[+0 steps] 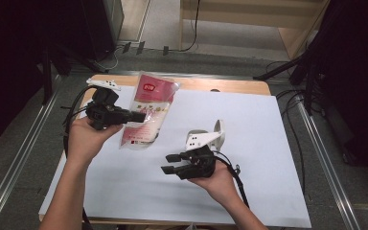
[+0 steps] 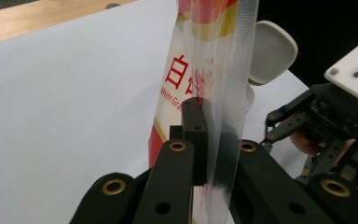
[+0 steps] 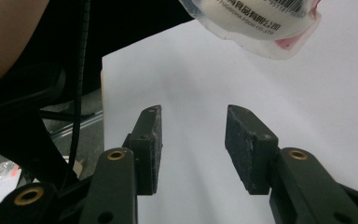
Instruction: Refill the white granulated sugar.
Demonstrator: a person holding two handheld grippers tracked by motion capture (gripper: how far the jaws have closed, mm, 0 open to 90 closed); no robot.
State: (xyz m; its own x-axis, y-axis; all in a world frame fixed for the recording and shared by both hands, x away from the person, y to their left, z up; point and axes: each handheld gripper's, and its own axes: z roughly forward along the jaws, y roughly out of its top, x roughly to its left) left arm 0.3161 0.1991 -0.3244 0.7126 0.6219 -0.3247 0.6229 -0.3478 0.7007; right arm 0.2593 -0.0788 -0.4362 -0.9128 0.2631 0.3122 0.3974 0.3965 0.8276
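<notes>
Clear plastic red-and-white sugar bag (image 1: 147, 111), pinched by left gripper (image 1: 141, 116), could slip; right gripper (image 1: 171, 163) spread, empty.

Bare white sheet (image 1: 249, 124) lies open right of the hanging bag (image 1: 149, 111), free for either gripper.

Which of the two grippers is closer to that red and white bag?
Left. The left gripper has its jaws clamped on the bag, holding it up. The right gripper sits below it, jaws open and empty.
</notes>
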